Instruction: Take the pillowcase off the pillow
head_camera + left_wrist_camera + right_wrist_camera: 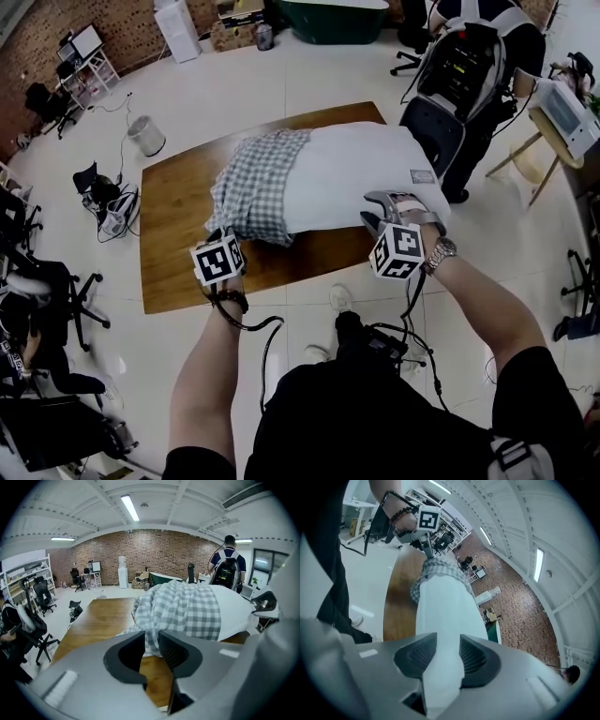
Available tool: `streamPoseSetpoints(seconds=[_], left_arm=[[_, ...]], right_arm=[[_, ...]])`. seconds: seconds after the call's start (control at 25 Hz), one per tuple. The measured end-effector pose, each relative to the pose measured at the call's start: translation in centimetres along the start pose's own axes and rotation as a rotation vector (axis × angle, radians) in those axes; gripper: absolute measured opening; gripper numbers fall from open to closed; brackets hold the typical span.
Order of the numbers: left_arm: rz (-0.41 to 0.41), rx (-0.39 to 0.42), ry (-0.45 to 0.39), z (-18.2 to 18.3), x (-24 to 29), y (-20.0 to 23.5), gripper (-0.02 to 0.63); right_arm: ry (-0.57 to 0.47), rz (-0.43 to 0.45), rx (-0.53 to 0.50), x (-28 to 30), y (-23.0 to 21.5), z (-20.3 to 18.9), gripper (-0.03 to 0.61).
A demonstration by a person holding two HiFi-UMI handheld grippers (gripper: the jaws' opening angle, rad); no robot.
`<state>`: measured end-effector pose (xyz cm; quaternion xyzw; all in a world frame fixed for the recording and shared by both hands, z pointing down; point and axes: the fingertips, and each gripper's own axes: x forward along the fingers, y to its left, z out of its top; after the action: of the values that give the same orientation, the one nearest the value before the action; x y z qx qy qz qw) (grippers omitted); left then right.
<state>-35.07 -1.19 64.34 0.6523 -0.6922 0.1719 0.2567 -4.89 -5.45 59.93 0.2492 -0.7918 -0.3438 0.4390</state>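
Note:
A white pillow (pixel 356 169) lies across the wooden table (pixel 178 225). The grey plaid pillowcase (pixel 258 183) is bunched over the pillow's left end. My left gripper (pixel 223 234) is at the pillowcase's near left edge. In the left gripper view its jaws (pixel 149 639) stand slightly apart, with plaid fabric (pixel 183 609) in the gap. My right gripper (pixel 377 208) is at the pillow's near right corner. In the right gripper view its jaws (pixel 447 653) stand apart, and the white pillow (pixel 443 606) fills the space between them.
A person with a backpack (pixel 478 66) stands by a dark chair at the table's far right corner. Office chairs (pixel 56 281) and gear crowd the left floor. A bin (pixel 145 134) stands beyond the table's left end, and a wooden stool (pixel 534 159) at the right.

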Motion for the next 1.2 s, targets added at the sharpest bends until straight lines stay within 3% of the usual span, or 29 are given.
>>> streamPoseSetpoints(seconds=[0.36, 0.68, 0.88, 1.2], left_arm=[[-0.058, 0.082, -0.051, 3.0, -3.2, -3.6, 0.094], [-0.137, 0.218, -0.055, 9.3, -3.3, -7.1, 0.095], [-0.217, 0.317, -0.068, 14.4, -1.9, -10.6, 0.101], [-0.309, 0.441, 0.001, 21.9, 3.5, -15.0, 0.116]], right_arm=[[-0.045, 0.018, 0.046, -2.3, -1.7, 4.1, 0.152], [-0.063, 0.083, 0.139, -1.3, -5.3, 6.0, 0.159], [-0.068, 0.139, 0.223, 0.3, -9.2, 5.1, 0.181], [-0.075, 0.262, 0.334, 5.7, -16.8, 2.9, 0.206]])
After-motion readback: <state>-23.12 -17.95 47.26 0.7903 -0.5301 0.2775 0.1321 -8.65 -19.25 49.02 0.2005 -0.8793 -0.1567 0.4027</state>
